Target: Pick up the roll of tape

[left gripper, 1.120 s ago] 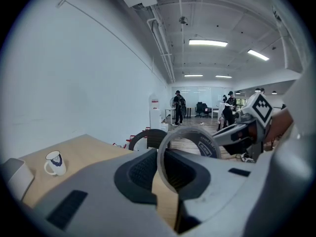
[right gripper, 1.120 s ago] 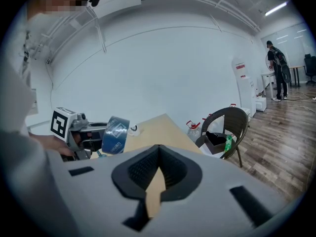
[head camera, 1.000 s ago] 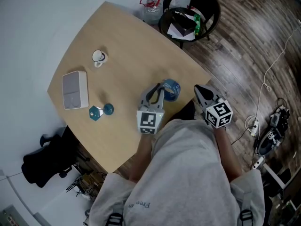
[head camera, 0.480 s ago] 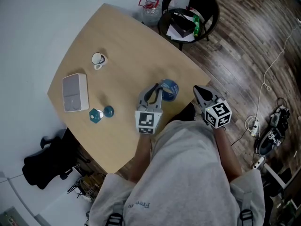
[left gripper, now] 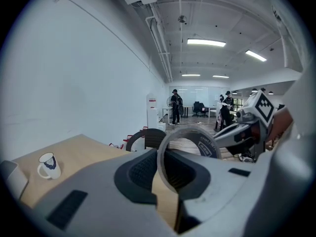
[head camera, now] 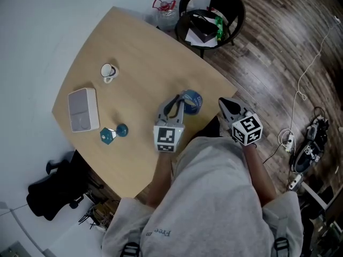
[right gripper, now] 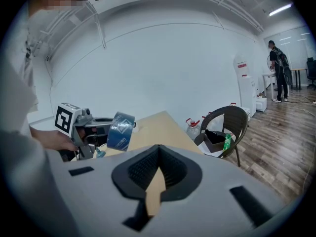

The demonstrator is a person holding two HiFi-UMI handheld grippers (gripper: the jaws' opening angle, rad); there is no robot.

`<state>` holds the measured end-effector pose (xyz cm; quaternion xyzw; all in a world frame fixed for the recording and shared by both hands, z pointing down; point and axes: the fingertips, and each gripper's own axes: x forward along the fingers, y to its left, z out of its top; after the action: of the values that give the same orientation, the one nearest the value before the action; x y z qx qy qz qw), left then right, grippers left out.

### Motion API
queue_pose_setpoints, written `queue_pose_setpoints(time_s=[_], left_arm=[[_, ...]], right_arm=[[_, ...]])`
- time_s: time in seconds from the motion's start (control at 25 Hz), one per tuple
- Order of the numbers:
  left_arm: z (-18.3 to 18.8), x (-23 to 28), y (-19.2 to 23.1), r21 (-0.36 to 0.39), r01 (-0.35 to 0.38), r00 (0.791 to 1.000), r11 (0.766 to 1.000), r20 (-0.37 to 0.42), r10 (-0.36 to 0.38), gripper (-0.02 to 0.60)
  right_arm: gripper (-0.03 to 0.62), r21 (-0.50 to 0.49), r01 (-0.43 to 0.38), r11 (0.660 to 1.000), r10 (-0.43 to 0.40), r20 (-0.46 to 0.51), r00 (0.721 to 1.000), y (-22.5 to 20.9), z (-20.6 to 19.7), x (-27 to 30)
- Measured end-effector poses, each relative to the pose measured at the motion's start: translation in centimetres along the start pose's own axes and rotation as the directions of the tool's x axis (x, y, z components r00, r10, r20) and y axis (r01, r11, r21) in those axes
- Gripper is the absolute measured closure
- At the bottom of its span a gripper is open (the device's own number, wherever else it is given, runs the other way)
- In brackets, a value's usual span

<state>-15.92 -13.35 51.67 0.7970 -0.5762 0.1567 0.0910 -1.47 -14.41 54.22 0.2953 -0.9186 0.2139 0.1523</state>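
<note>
At four o'clock from the mug (head camera: pixel 108 71), left gripper (head camera: pixel 179 104) clamps the blue tape roll (head camera: pixel 193 101), seemingly lifted clear; right gripper (head camera: pixel 225 105) pinched together, empty. Next: simply hold steady.

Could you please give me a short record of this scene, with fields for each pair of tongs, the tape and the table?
left tongs: shut on the roll of tape, pinching its ring wall
roll of tape: blue, on edge between the jaws, looks lifted off the table
right tongs: shut, empty, off the table's near edge
table: wooden; mug, white box and small teal objects on its left part
beyond table: dark chair with items on its seat
</note>
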Motion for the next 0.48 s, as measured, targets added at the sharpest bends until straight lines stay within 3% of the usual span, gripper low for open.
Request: queue_pose_setpoints(time_s=[0.48], left_arm=[[-0.34,-0.06,-0.32,-0.017,-0.021,1.000,1.000,-0.004,0.021,0.541]], right_arm=[[0.589,-0.012,0.012,1.000,-0.012,-0.008,1.000,-0.89,-0.25,-0.90]])
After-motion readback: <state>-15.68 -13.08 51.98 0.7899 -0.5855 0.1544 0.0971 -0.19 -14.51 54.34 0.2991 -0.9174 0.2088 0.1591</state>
